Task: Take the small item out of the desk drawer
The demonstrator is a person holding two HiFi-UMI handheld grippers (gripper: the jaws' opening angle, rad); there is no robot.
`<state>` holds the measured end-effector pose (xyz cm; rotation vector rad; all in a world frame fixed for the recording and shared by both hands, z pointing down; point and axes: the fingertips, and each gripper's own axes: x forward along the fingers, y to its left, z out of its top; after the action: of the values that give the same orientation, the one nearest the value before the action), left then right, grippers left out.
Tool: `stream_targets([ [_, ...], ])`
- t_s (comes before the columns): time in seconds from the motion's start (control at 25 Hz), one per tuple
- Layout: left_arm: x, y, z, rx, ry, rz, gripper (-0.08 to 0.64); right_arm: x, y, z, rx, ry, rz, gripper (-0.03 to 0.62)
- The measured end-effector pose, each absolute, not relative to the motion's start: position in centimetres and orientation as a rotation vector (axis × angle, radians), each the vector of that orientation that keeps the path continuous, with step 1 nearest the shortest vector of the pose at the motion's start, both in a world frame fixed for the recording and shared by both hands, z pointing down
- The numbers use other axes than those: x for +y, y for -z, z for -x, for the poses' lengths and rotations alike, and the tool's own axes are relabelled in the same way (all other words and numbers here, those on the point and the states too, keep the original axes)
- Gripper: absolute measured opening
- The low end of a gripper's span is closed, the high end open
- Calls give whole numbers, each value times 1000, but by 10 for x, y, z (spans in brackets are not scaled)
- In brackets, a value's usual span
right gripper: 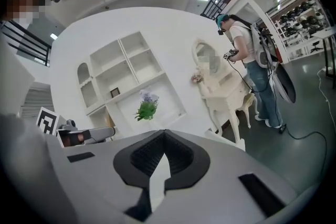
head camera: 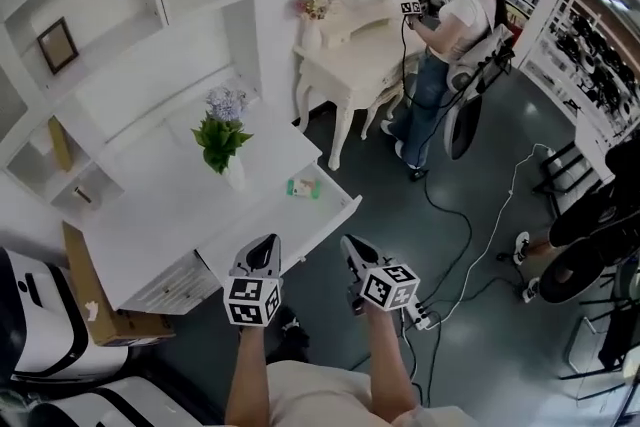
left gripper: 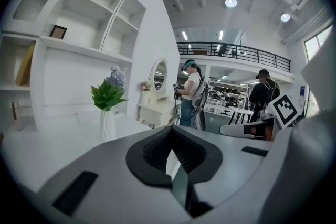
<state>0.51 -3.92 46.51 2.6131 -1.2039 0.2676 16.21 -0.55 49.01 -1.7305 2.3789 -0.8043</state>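
Note:
A small green-and-white item (head camera: 303,187) lies in the pulled-out drawer (head camera: 335,211) of the white desk (head camera: 170,205). Both grippers hover side by side in front of the drawer's front edge, a short way from the item. My left gripper (head camera: 267,243) is shut with nothing between its jaws, and in the left gripper view (left gripper: 171,136) the dark pads meet. Just to its right, my right gripper (head camera: 350,243) is also shut and empty, its pads closed together in the right gripper view (right gripper: 164,138). Neither gripper view shows the item.
A white vase with a green plant (head camera: 223,143) stands on the desk behind the drawer. A cardboard box (head camera: 85,295) leans at the desk's left end. Farther right are a white dressing table (head camera: 350,50), a standing person (head camera: 450,35) and cables (head camera: 480,245) on the dark floor.

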Motion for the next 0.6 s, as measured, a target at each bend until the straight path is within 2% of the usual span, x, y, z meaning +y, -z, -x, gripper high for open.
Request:
stream_targets([
  [0.28, -123, -460, 8, -1152, -226, -2611, 17, -93, -483, -146, 2428, 784, 1758, 25],
  [0.6, -155, -494, 20, -1152, -307, -2566, 15, -165, -483, -147, 2453, 746, 1688, 25],
])
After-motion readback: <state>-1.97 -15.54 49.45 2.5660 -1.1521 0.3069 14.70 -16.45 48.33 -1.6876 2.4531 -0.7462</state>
